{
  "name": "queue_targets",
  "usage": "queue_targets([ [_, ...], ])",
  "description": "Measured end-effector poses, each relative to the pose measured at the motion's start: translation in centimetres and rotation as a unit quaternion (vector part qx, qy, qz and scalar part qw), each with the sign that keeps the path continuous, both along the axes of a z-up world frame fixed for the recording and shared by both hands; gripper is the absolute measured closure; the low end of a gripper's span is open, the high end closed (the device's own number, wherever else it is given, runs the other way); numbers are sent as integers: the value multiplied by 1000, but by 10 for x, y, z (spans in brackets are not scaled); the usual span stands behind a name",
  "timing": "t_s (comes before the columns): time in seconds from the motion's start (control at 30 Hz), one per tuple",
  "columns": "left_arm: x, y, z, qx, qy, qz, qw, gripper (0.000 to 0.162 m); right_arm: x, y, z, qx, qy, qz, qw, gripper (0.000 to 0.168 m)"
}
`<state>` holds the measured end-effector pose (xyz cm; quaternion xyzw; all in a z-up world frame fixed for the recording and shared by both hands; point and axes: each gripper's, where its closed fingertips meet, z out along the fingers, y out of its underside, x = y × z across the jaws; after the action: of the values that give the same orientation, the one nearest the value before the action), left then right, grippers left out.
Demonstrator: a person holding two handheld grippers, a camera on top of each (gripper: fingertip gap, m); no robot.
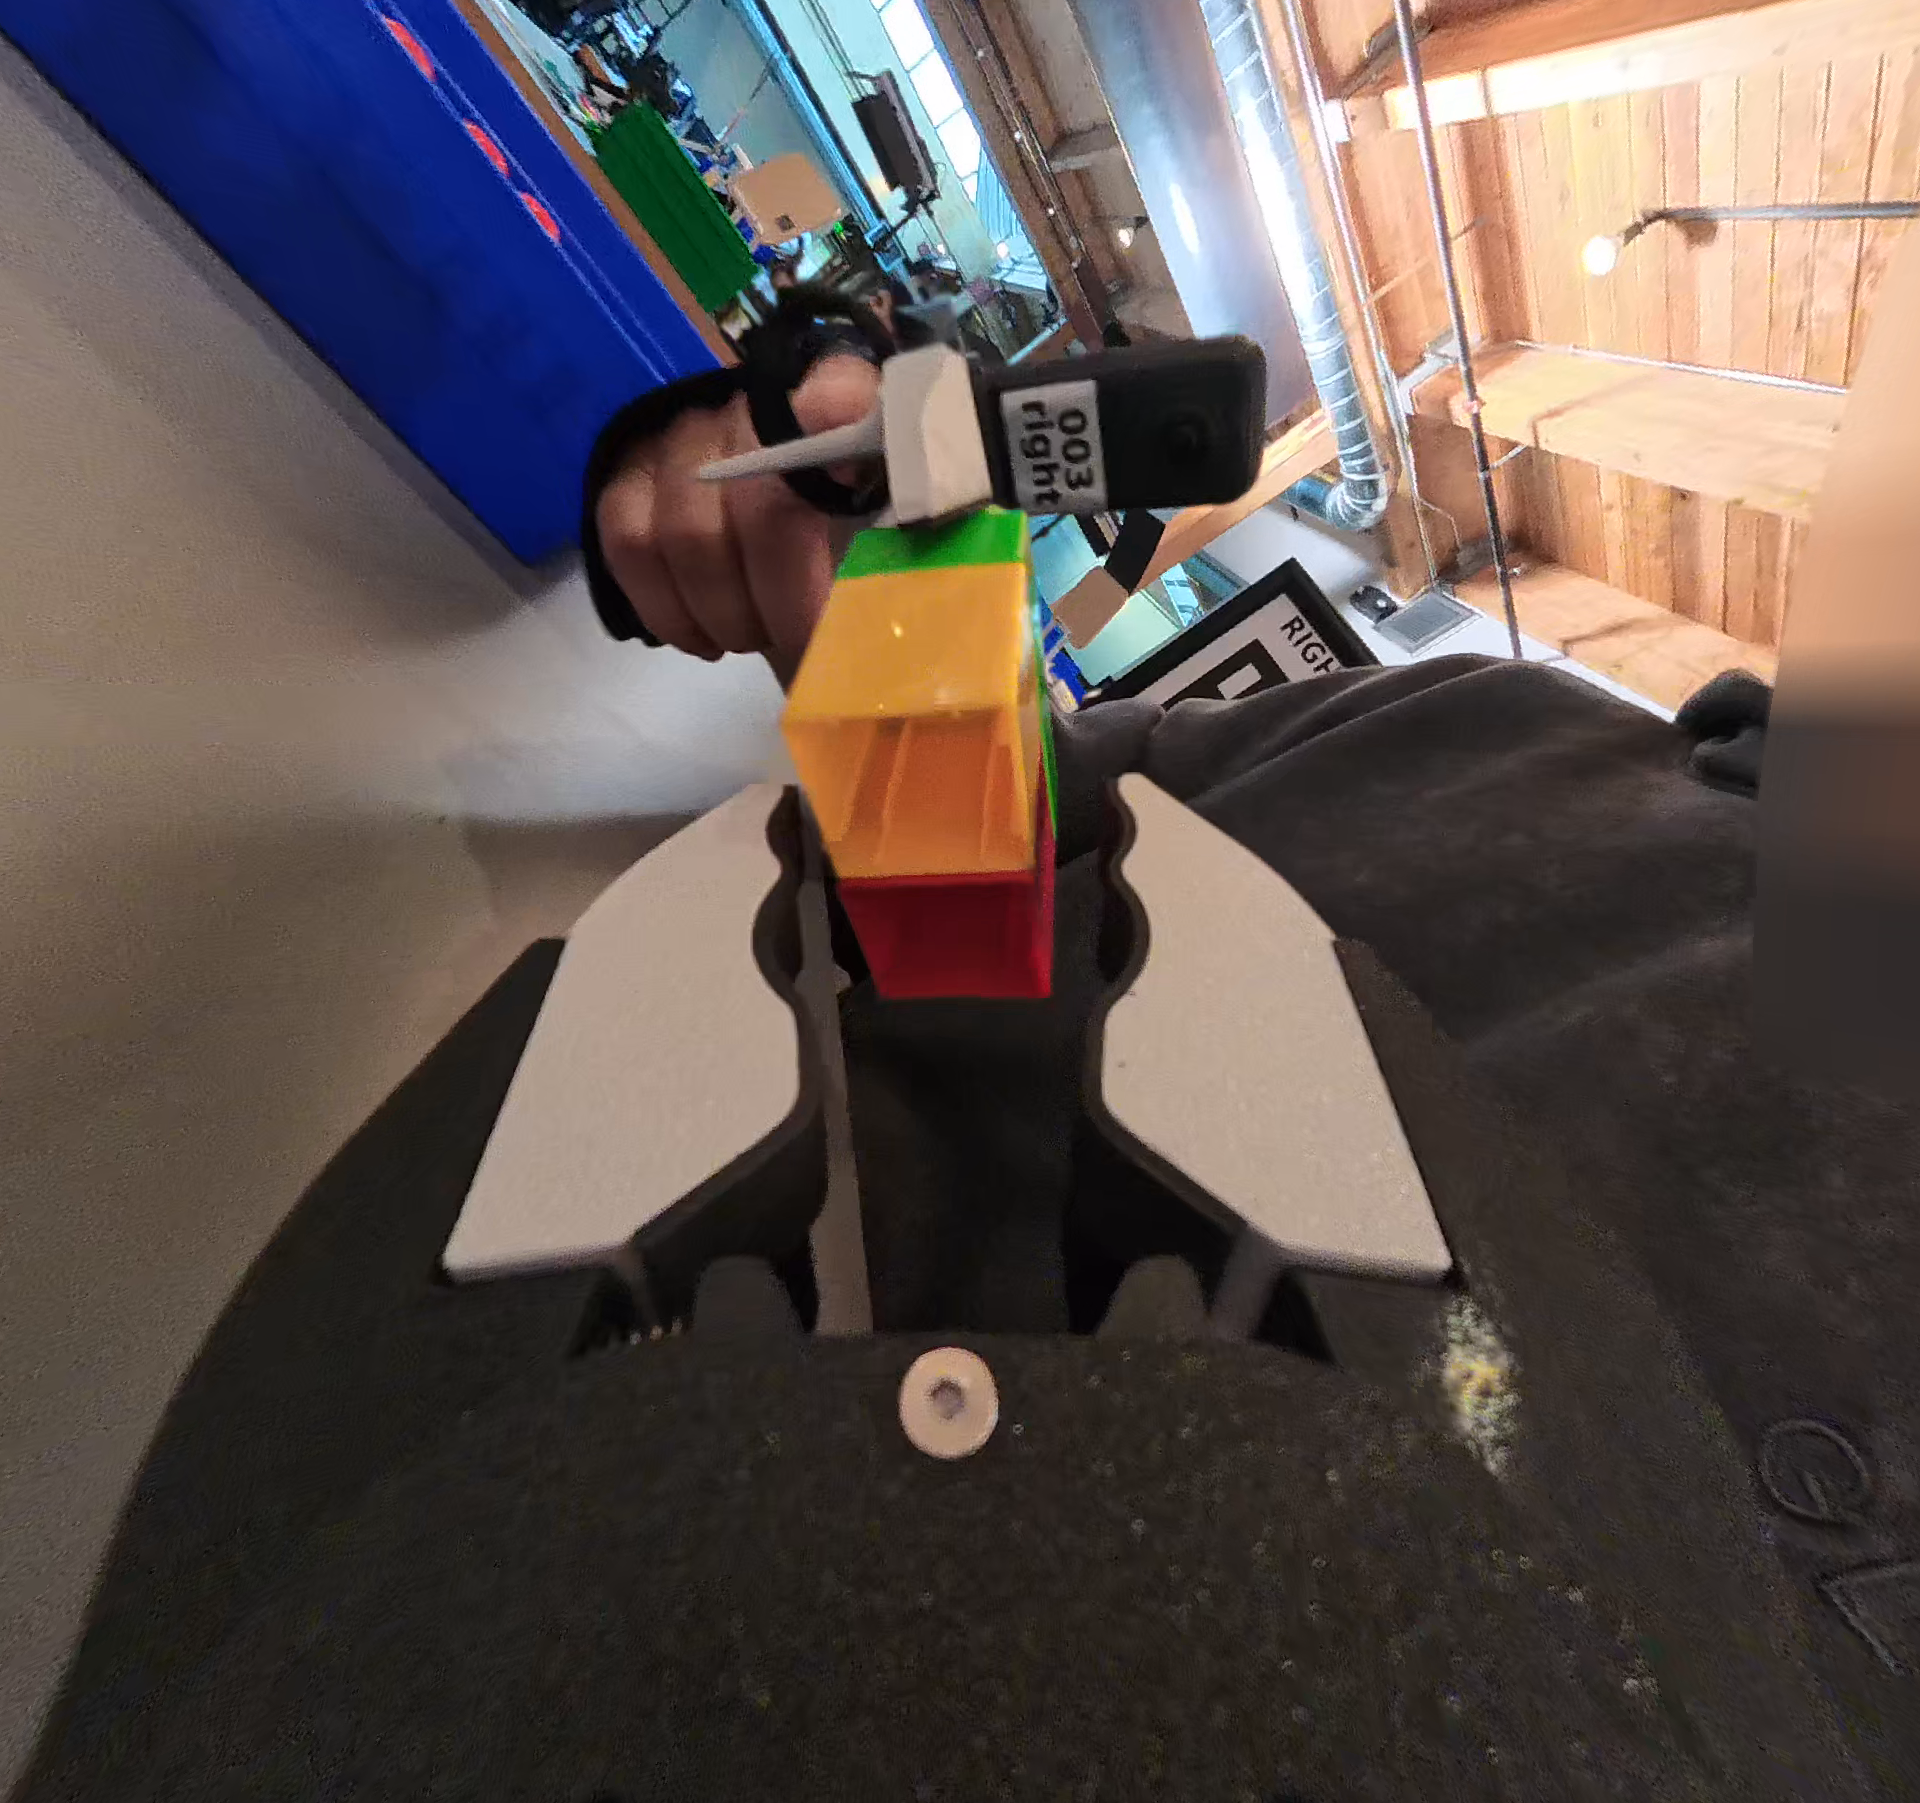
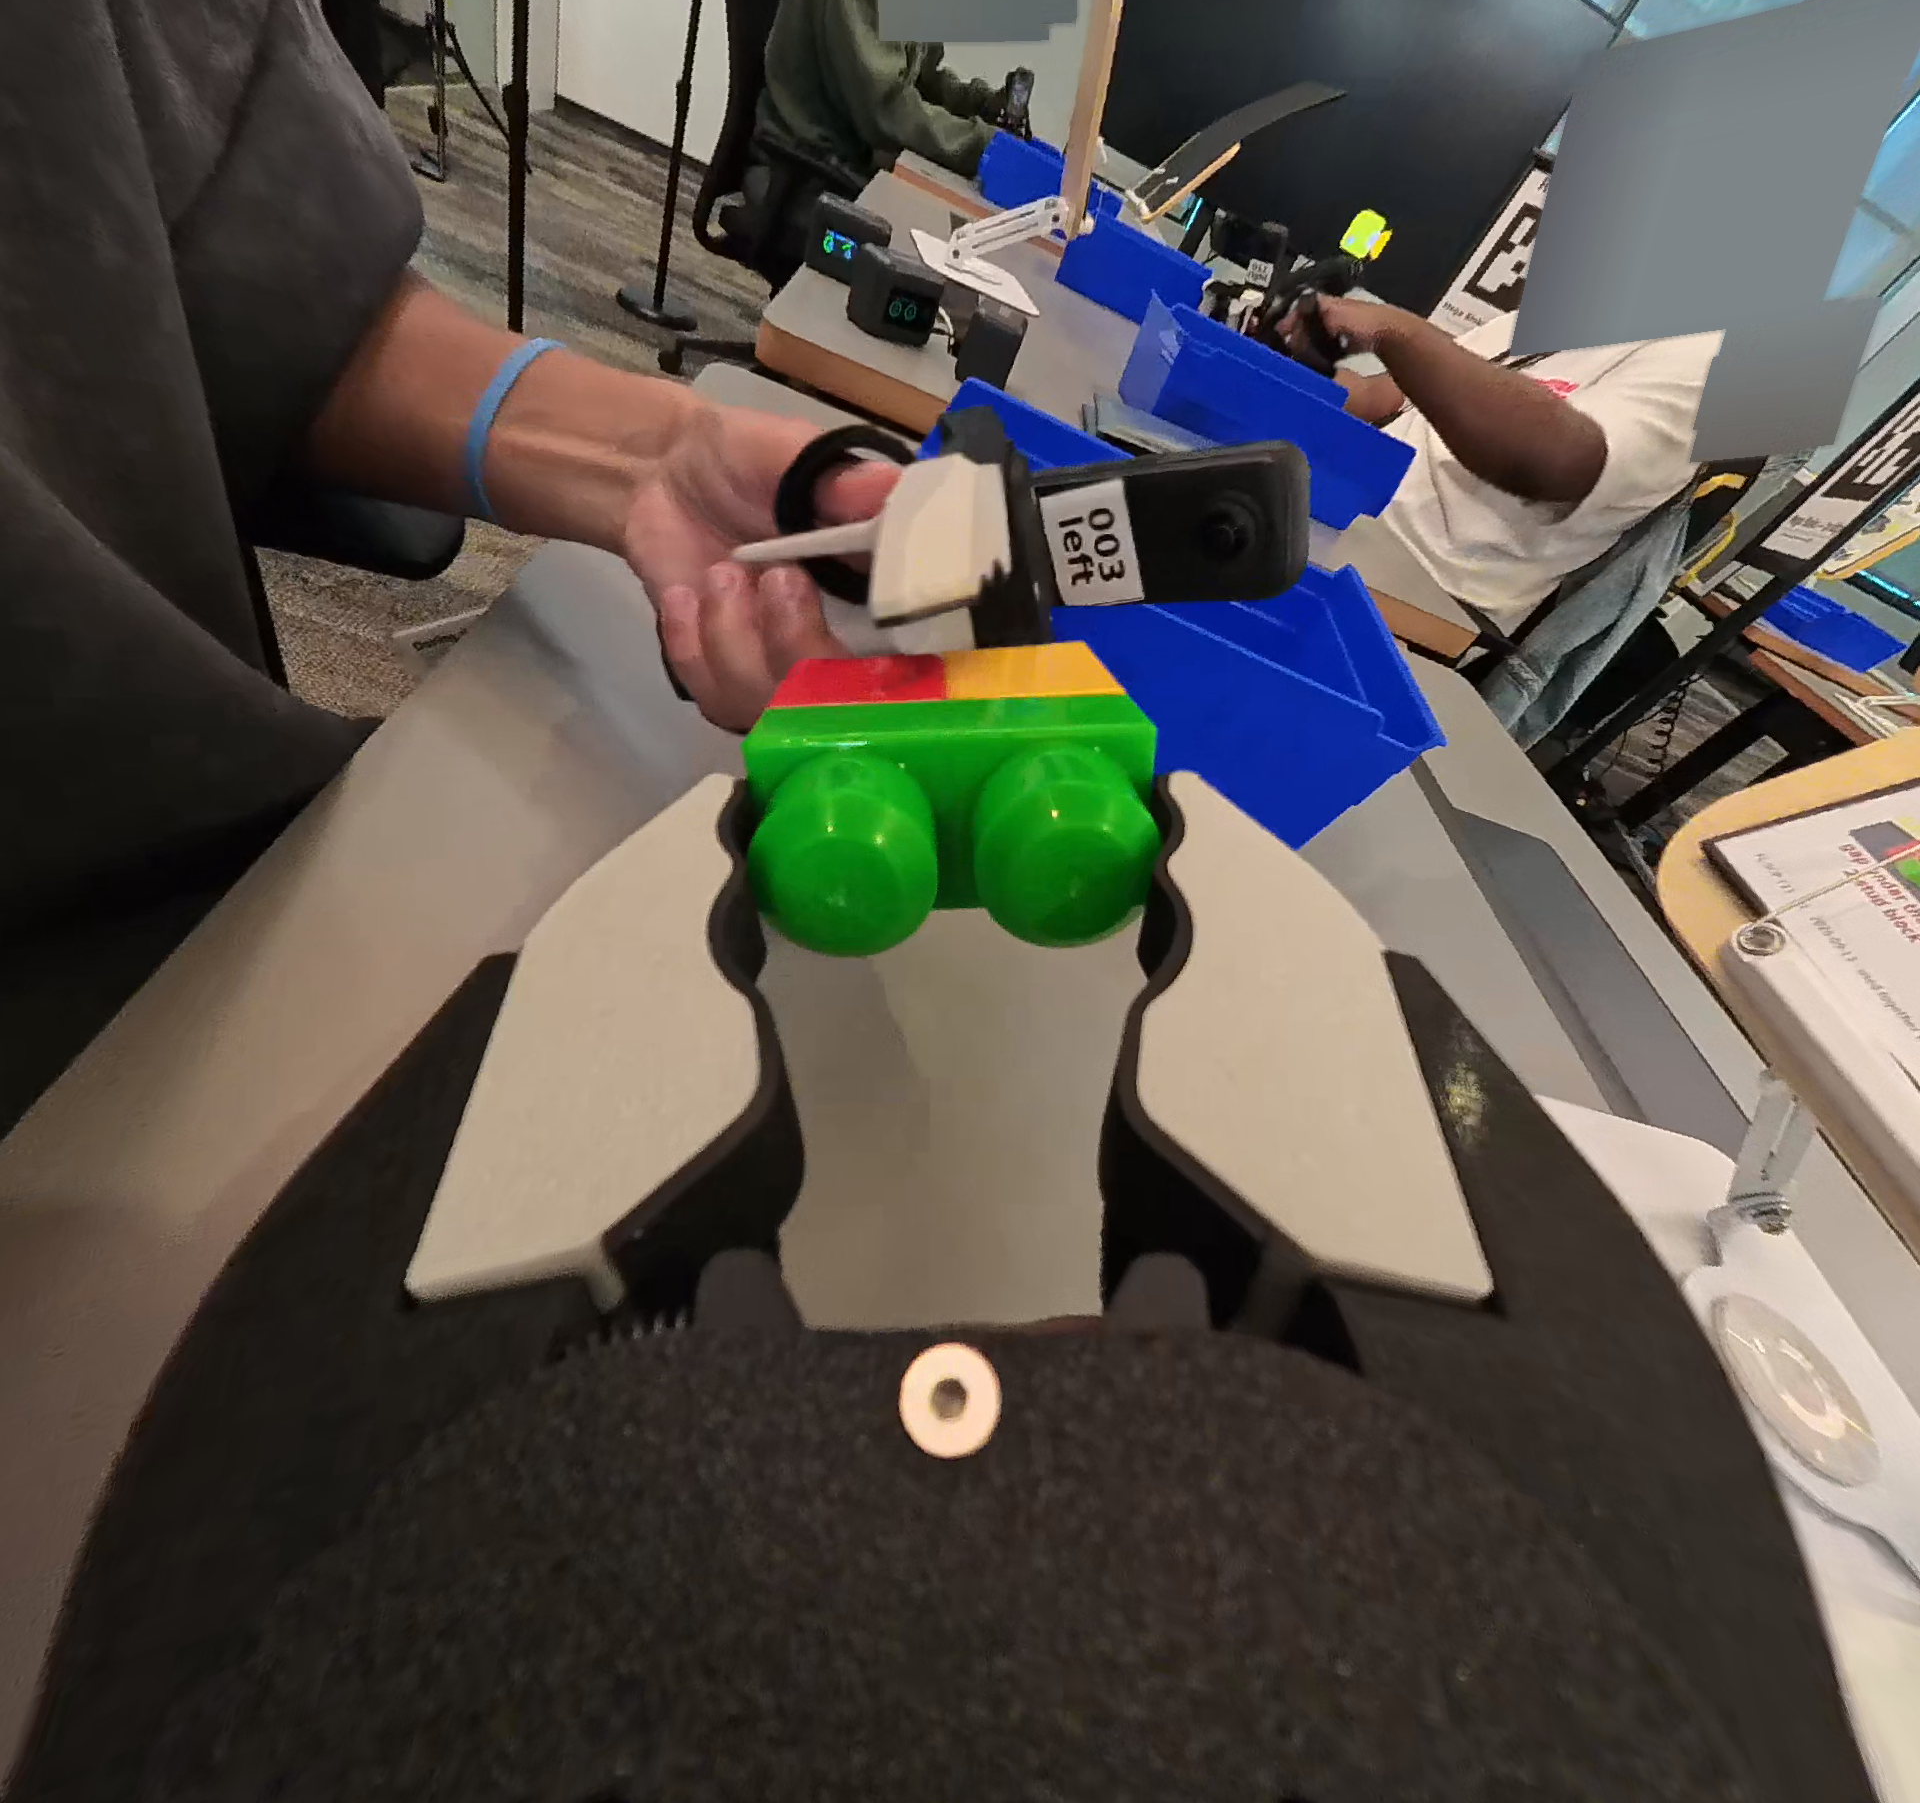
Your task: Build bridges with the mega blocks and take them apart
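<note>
Held aloft between both claws — right claw (image 2: 948,854) clamped on green block (image 2: 951,823), left claw (image 1: 961,880) gripping red block (image 1: 951,932); mid-dismantling, apparently; next, a firm pull apart.

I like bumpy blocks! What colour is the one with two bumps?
Green, held between the right gripper's fingers; clearest in the right wrist view.

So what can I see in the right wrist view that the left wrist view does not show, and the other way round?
Only the right wrist view shows the green block's two studs, gripped by the right gripper, plus the blue bins on the grey table.

Only the left wrist view shows the hollow underside of the yellow block, the red block's side, and the wooden ceiling.

Both show the joined green, yellow and red blocks held between the two grippers; the left gripper seems to hold the red and yellow end.
</note>
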<state>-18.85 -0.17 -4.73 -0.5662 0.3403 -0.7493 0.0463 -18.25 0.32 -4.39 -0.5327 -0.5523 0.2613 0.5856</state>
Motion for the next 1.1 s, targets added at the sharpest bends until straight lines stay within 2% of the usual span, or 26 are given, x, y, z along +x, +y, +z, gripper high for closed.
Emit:
queue_targets([
  [0.13, -8, 17, 0, -11, -10, 27, 1000, 115, -3, -3, -1, -19, 11, 14, 1000, 97],
  [0.23, -7, 12, -7, 14, 11, 19, 1000, 121, -5, -2, -5, -19, 2, 15, 1000, 97],
  [0.5, -8, 11, -17, 16, 42, 19, 999, 124, -7, 2, -18, -16, -26, 14, 999, 97],
  [0.67, -10, 18, -2, -5, 3, 29, 1000, 126, -8, 3, -9, -3, -7, -17, 1000, 94],
  [0.7, -14, 20, 3, -7, -6, 31, 999, 126, -4, 3, -6, -14, 7, -28, 999, 90],
  [0.77, -20, 31, 2, 23, 2, 59, 998, 127, 6, 2, -7, -97, 40, -42, 994, 99],
  [0.83, -26, 39, 2, 51, 4, 79, 996, 127, 11, 7, -8, -222, 106, -48, 968, 96],
  [0.9, -27, 44, 0, 72, 5, 101, 992, 127, 8, 17, -21, -373, 166, -71, 910, 93],
  [0.97, -22, 44, -4, 89, 11, 109, 990, 127, -4, 14, -25, -481, 239, -39, 842, 93],
  [1.0, -20, 44, -5, 91, 12, 113, 989, 127, -8, 15, -26, -508, 272, -36, 817, 100],
  [1.03, -18, 44, -6, 93, 12, 117, 989, 127, -9, 16, -25, -509, 299, -37, 806, 104],
  [1.1, -15, 46, -8, 108, 15, 133, 985, 127, -6, 25, -29, -494, 331, -69, 801, 113],
])
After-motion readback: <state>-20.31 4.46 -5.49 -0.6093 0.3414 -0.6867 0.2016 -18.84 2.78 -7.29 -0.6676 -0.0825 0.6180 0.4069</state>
